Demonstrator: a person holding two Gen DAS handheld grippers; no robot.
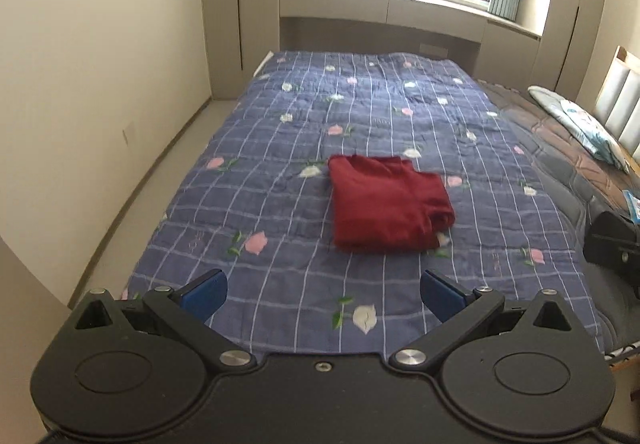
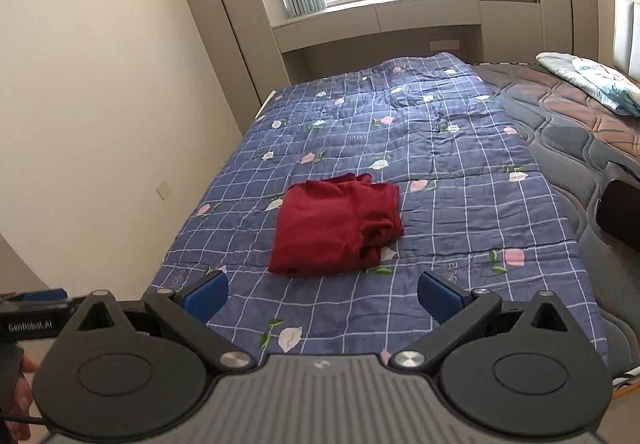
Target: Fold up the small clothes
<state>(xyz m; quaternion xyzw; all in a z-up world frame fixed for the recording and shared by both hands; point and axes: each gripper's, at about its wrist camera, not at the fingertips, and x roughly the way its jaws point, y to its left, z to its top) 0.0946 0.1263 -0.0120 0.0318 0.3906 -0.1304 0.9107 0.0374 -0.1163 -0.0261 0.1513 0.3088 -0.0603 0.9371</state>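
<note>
On the quilt (image 1: 280,148) a red garment (image 1: 388,204) is lying folded, so both the left gripper (image 1: 323,294) and right gripper (image 2: 323,294) are hanging wide, holding nothing.

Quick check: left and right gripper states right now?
Left gripper: open, holding nothing.
Right gripper: open, holding nothing; the folded red garment lies on the quilt.

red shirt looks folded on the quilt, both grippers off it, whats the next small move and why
Probably hold both back: the red garment already lies folded on the quilt, and the left gripper and right gripper are open and empty. One bunched right edge might merit a light tuck.
</note>
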